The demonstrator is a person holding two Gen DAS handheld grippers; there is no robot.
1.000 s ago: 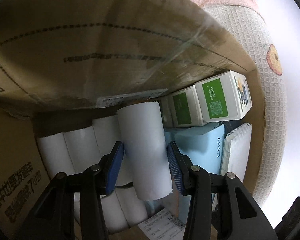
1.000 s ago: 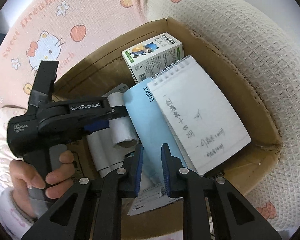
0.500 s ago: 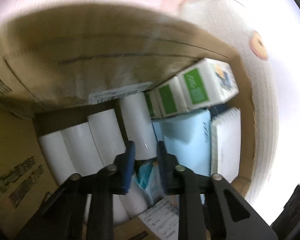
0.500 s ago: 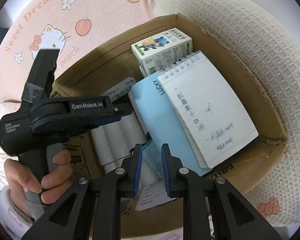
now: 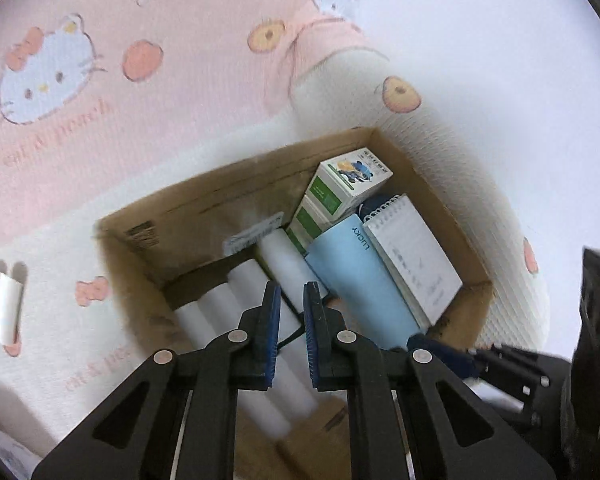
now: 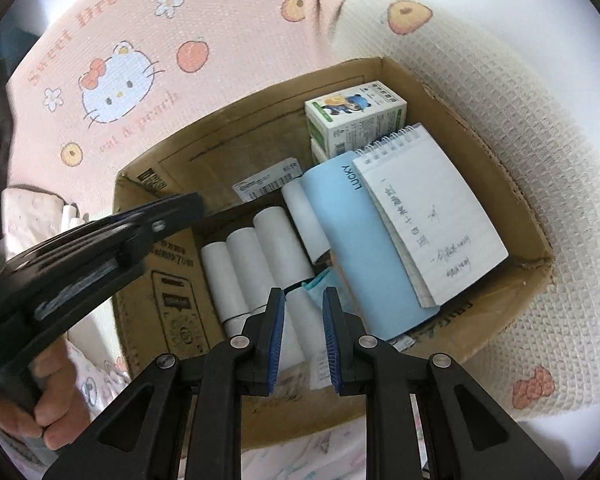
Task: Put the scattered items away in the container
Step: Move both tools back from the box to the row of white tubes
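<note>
Left tool (image 5: 291,322) shut, empty, paper rolls (image 5: 236,304) lying parallel in box (image 5: 204,216)

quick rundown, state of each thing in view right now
cardboard box: open-topped, on the bedding, partly filled
white rolls: lying side by side in the box
light blue book: lying in the box, closed, under the notepad
spiral notepad: lying on the blue book, handwritten page up
green and white cartons: stacked at the box's far end
left tool: shut, empty, above the box
right tool: shut, empty
</note>
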